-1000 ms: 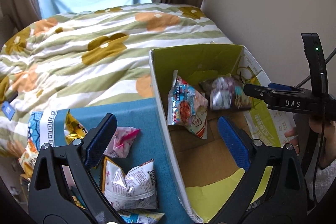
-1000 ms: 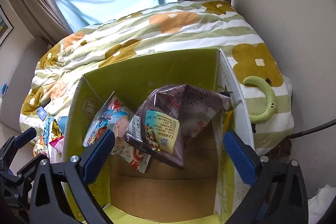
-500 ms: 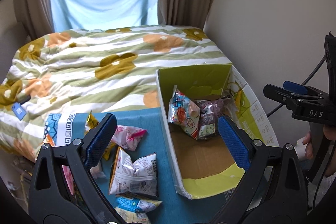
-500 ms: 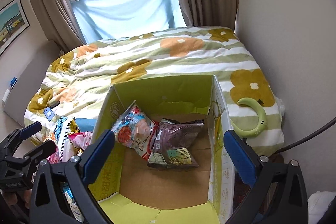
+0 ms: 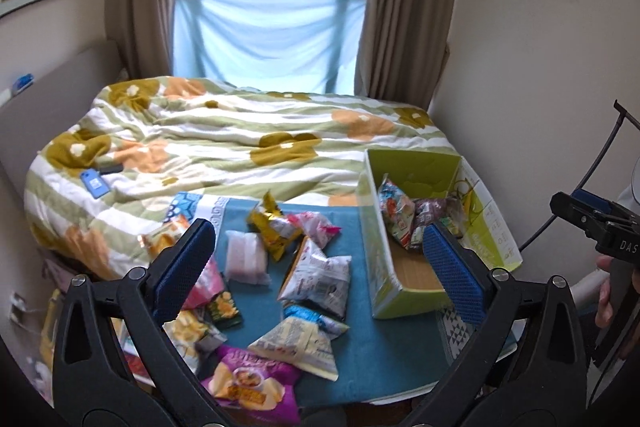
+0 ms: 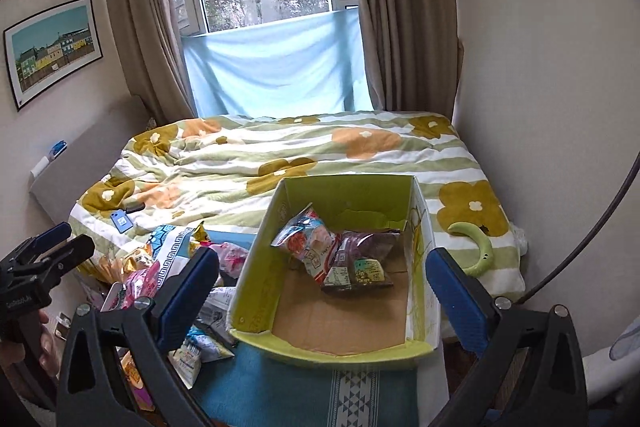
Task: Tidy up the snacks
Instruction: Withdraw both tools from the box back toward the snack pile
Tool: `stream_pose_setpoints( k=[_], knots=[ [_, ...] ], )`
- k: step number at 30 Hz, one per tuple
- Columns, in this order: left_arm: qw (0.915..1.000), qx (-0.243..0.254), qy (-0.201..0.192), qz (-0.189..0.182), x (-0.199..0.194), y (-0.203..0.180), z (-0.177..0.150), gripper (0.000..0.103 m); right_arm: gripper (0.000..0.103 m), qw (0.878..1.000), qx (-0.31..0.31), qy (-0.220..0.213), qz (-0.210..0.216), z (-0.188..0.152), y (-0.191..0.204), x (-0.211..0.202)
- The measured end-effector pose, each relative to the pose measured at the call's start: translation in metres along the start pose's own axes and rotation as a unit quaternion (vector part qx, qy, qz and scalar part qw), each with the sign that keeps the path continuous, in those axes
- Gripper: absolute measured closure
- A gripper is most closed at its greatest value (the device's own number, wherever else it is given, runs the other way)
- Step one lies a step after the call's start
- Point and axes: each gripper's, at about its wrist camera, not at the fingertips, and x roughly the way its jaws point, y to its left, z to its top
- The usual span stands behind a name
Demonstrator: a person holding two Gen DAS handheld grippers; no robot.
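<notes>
A green cardboard box (image 6: 256,291) (image 5: 378,267) stands on a teal mat (image 5: 380,355) at the foot of the bed. It holds a red-and-blue snack bag (image 6: 306,241) (image 5: 394,209) and a dark purple bag (image 6: 362,259) (image 5: 434,211). Several loose snack bags lie on the mat left of the box, among them a white one (image 5: 318,277), a yellow one (image 5: 274,227) and a purple one (image 5: 250,381). My left gripper (image 5: 320,279) is open and empty, high above the mat. My right gripper (image 6: 324,295) is open and empty above the box.
The bed with a flowered duvet (image 5: 224,147) lies behind the mat. A green curved item (image 6: 480,247) rests on the bed right of the box. A blue card (image 5: 94,183) lies on the duvet at left. A wall (image 6: 540,67) runs close on the right.
The purple bag dropped from in front of the right gripper into the box beside the red-and-blue bag. Both grippers have pulled back and up, so more of the room shows.
</notes>
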Motion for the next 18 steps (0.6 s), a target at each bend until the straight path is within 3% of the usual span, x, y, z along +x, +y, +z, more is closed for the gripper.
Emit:
stream_pose_setpoints(
  k=[5, 9, 18],
  knots=[
    [0.9990, -0.008, 0.025, 0.036, -0.029, 0.039, -0.028, 0.000, 0.000, 0.999, 0.006, 0.003, 0.039, -0.019, 0.024, -0.009],
    [0.9979, -0.033, 0.036, 0.043, -0.044, 0.073, -0.049, 0.000, 0.000, 0.998, 0.007, 0.017, 0.060, -0.034, 0.048, -0.005],
    [0.9947, -0.039, 0.089, 0.034, -0.026, 0.137, -0.083, 0.000, 0.000, 0.995, 0.004, 0.060, 0.083, -0.061, 0.109, 0.026]
  ],
)
